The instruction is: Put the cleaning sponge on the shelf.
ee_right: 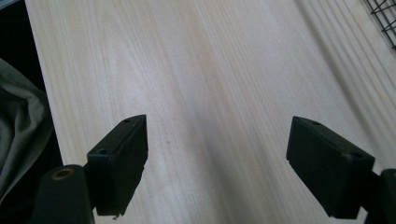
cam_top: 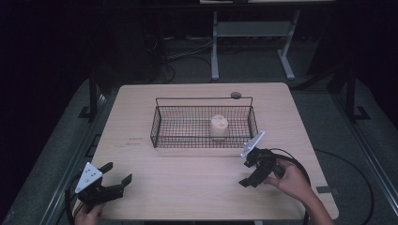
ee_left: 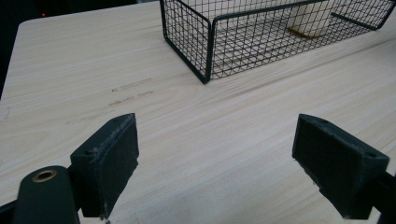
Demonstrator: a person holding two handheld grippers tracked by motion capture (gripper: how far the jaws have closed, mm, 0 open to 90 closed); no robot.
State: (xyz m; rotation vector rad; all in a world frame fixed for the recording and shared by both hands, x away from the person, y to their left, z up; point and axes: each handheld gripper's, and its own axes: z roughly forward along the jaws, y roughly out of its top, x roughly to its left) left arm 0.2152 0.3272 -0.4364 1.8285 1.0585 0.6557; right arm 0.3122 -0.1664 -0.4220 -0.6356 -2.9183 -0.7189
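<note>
A black wire basket (cam_top: 162, 126) stands in the middle of a pale wooden table (cam_top: 187, 178). A beige cylinder-shaped object (cam_top: 219, 125) stands upright inside it, toward its right end. My left gripper (cam_top: 117, 172) is at the table's near left corner, open, its jaws pointing toward the basket. In the left gripper view the left gripper (ee_left: 217, 135) has bare wood between its jaws, with the basket (ee_left: 210, 46) and the beige object (ee_left: 310, 18) beyond. My right gripper (cam_top: 246, 172), held in a hand, sits low over the table near the basket's front right corner, open and pointing left. Its jaws (ee_right: 217, 135) frame nothing but wood.
A small dark round disc (cam_top: 235, 95) lies behind the basket near the table's far edge. A metal frame (cam_top: 253, 33) stands on the dark floor beyond the table. A corner of the basket (ee_right: 385, 18) shows at the top right of the right gripper view.
</note>
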